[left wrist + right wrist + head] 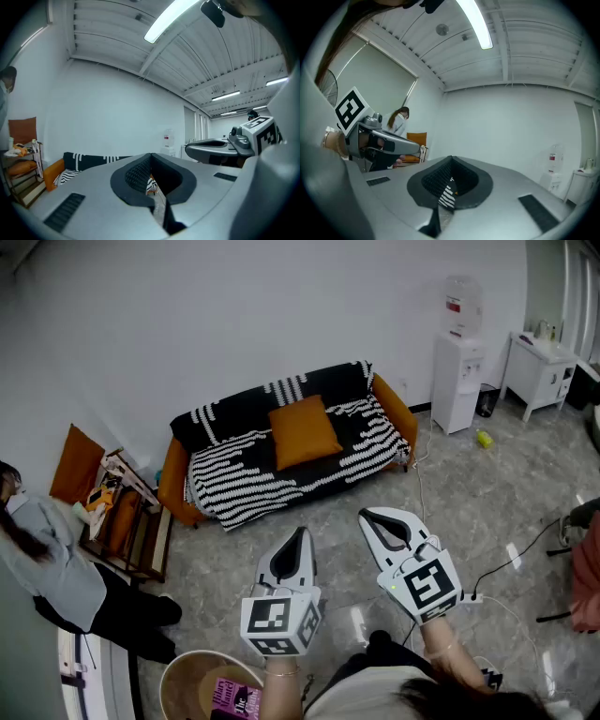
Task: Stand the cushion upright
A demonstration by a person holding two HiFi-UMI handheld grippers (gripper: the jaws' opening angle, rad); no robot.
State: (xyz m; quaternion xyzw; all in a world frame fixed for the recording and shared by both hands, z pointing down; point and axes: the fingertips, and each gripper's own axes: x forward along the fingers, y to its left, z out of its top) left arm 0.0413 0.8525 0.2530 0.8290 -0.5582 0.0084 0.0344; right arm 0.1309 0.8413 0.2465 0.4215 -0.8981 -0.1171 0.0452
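Cushion on the sofa, both grippers closed and well short of it

Orange and square, the cushion point(304, 432) sits at the middle of the sofa point(174, 486), its lower edge on the seat and its upper part leaning against the black backrest. A black-and-white striped throw point(242, 480) covers the seat and backrest around it, leaving the orange arms bare at both ends. The sofa stands against the white wall at the far edge of the grey floor point(309, 540).

The left gripper point(299, 538) and right gripper point(373, 521) hang side by side over the floor near the person holding them, both aimed toward the sofa and well apart from it. Each gripper's own view shows its jaws pressed together with nothing between them; only a sliver of the striped throw shows through the notch behind the pads.

A water dispenser point(457, 362) and a white cabinet point(539, 371) stand beyond the sofa's right end. A low wooden rack point(131, 526) stands by its left end, with another person point(47, 563) beside it. A round basket point(183, 681) sits at the near edge of the floor.
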